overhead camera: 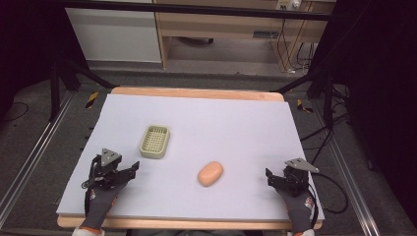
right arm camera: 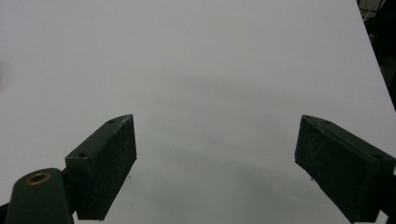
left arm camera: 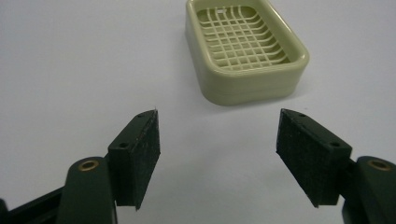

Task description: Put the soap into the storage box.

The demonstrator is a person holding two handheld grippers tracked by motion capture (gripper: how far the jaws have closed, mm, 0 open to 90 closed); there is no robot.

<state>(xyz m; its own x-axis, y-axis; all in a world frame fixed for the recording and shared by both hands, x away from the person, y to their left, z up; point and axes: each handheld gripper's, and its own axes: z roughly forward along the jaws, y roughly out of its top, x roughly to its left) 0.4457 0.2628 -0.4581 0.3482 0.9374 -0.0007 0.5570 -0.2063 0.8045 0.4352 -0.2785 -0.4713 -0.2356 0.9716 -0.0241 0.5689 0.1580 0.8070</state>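
Observation:
A pale green soap dish (overhead camera: 154,142) with a grid bottom lies empty on the white sheet, left of centre. An orange oval bar of soap (overhead camera: 210,173) lies on the sheet nearer the front, right of the dish. My left gripper (overhead camera: 132,168) rests at the front left, open, pointing toward the dish. In the left gripper view the dish (left arm camera: 247,51) sits just beyond the jaws, and nothing is between the left gripper's (left arm camera: 217,140) pads. My right gripper (overhead camera: 269,177) rests at the front right, open, to the right of the soap. In its own view the right gripper (right arm camera: 217,149) has only bare sheet ahead.
The white sheet (overhead camera: 221,118) covers a wooden table whose edge (overhead camera: 196,93) shows at the back. Black frame legs (overhead camera: 74,69) stand at the far corners. Cables (overhead camera: 339,196) trail on the floor to the right, and a wooden cabinet (overhead camera: 221,24) stands behind.

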